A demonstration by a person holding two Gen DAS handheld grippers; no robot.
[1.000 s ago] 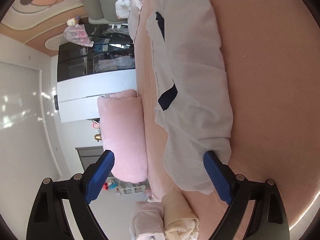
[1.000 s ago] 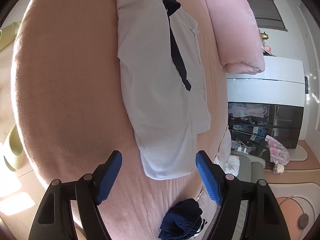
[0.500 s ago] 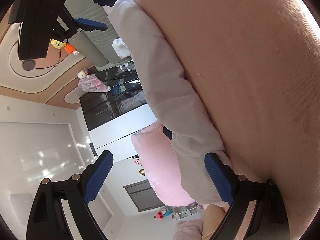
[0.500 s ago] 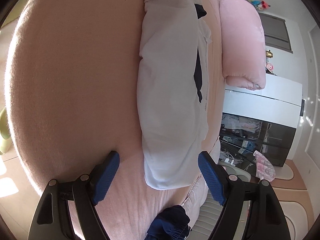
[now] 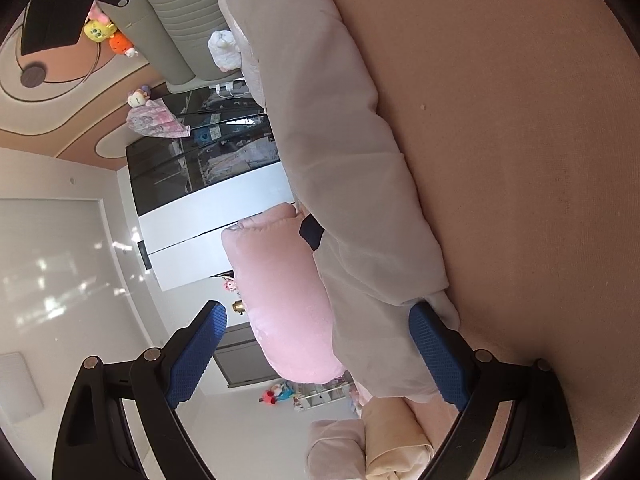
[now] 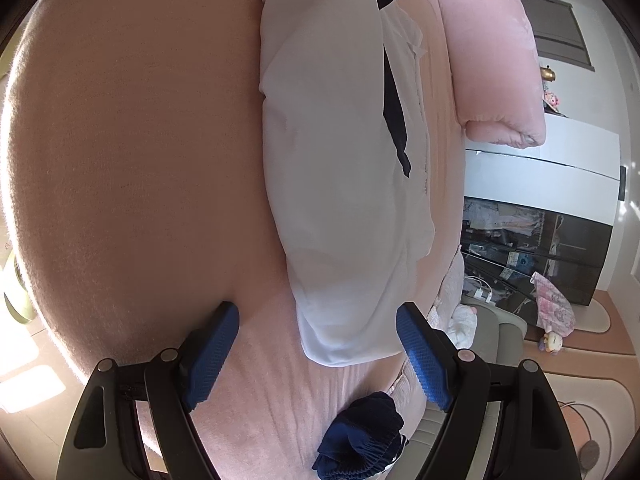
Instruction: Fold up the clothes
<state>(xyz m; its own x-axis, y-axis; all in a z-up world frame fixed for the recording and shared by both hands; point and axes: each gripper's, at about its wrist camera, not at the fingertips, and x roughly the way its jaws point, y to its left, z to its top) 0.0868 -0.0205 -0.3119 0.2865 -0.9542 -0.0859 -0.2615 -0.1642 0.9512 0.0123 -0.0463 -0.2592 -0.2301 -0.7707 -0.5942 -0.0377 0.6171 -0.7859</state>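
Left wrist view: left gripper [image 5: 318, 354] jaws wide, holding nothing, one pad low at the end of the white shirt [image 5: 344, 168], which lies as a long narrow band on the pink bed [image 5: 520, 140]. Folded pieces [image 5: 372, 440] beside the pink pillow [image 5: 280, 300].

Right wrist view: right gripper [image 6: 318, 354] jaws wide, empty, straddling the shirt's other end. Navy garment [image 6: 360, 436] lies crumpled.

Judgement: lengthwise folds in place; crosswise fold and navy piece remain.
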